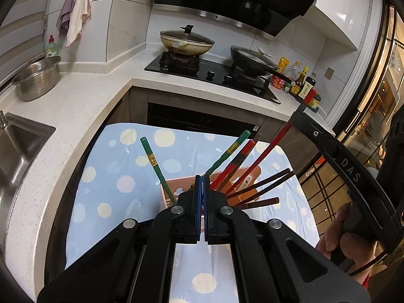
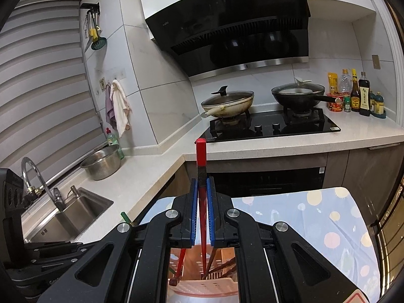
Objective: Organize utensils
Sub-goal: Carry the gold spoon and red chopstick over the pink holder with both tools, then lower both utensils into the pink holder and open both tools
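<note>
A pink utensil holder (image 1: 171, 189) stands on a table with a blue spotted cloth (image 1: 121, 166). It holds several chopsticks: green ones (image 1: 154, 162), red-and-black ones (image 1: 240, 161) and dark brown ones (image 1: 267, 180). My left gripper (image 1: 202, 176) is shut right at the holder's near rim; whether it pinches the rim is hidden. My right gripper (image 2: 201, 181) is shut on a red chopstick (image 2: 201, 151) that stands upright, its lower end down in the holder (image 2: 202, 287). The right gripper's body shows in the left wrist view (image 1: 353, 176).
An L-shaped white counter (image 1: 83, 101) wraps the left and back. It carries a steel sink (image 1: 17, 151), a steel colander bowl (image 1: 38, 77), a gas hob with two lidded pans (image 1: 186, 41), and sauce bottles (image 1: 300, 80). A glass door is on the right.
</note>
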`<state>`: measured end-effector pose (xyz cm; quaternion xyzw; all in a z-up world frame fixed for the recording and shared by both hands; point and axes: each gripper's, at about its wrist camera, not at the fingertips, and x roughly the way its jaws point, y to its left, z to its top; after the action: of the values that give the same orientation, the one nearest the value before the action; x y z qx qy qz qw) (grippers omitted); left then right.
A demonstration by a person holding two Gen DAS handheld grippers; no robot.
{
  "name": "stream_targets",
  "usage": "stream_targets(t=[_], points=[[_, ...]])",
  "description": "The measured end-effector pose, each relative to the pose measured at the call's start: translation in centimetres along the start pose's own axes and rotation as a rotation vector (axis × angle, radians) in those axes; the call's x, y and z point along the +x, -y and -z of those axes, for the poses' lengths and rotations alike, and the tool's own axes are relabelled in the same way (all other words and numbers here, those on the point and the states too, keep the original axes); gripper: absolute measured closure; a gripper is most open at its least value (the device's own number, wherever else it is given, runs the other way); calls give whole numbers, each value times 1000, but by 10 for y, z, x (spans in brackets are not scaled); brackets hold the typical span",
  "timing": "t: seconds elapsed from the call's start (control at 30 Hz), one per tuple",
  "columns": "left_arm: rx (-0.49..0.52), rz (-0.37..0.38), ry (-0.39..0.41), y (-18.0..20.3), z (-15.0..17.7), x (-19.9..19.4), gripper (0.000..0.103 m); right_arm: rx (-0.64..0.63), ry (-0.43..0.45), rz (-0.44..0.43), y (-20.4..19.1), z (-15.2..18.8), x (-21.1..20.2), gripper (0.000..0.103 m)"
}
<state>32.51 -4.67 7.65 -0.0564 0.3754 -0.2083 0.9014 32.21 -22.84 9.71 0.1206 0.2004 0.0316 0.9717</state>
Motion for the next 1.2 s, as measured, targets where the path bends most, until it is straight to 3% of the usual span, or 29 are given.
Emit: stream_targets(t=[0.33, 0.43, 0.5, 0.57, 0.87, 0.97, 1.2], points=[[16, -75, 3, 1, 3, 6, 102, -1, -20, 10, 0, 1, 7, 96], [14, -105, 3, 2, 2, 8, 89, 5, -15, 16, 1, 1, 7, 93], [15, -126, 15, 2, 2, 7, 68, 6, -14, 21, 0, 1, 8, 84], [26, -148, 26, 3, 2, 6, 63, 5, -8, 27, 1, 2, 6, 76], [49, -176, 40, 9, 2, 4, 50, -5, 5, 28, 0, 3, -2, 63], [56, -179, 42, 11, 3, 3, 49, -7, 5, 30, 0, 5, -7, 56], [68, -194, 51, 15, 5, -3, 48, -9, -10, 52, 5, 13, -22, 54]])
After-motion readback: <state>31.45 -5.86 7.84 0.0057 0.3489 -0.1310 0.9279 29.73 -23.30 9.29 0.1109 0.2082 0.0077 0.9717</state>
